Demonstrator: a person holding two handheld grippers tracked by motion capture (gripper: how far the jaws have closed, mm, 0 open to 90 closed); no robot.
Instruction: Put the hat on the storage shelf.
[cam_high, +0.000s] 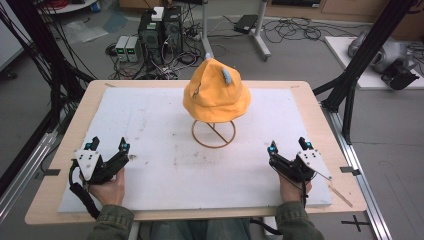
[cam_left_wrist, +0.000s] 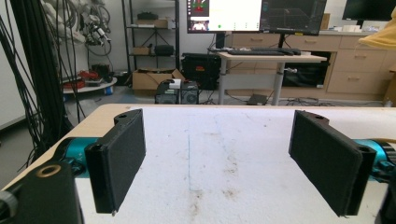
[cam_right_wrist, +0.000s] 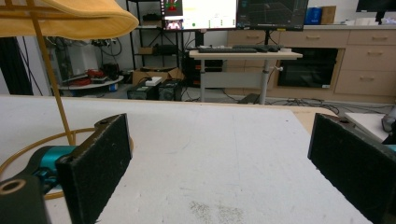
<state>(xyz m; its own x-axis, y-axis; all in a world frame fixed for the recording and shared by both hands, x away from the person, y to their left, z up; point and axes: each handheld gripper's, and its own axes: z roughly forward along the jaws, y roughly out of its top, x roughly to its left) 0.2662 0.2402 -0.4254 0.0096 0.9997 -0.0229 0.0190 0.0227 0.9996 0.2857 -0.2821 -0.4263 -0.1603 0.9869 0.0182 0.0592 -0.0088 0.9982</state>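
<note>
Resting on wire-ring stand (cam_high: 213, 134): floppy yellow fabric hat (cam_high: 216, 91), w/ claws apart.

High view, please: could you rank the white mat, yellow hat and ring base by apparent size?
1. white mat
2. yellow hat
3. ring base, partly hidden under the hat

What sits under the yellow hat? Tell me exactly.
Under the yellow hat a thin golden wire stand shows: a ring base flat on the white mat with a slim rod rising into the hat. The stand's top is covered by the hat, so its shape cannot be seen.
</note>
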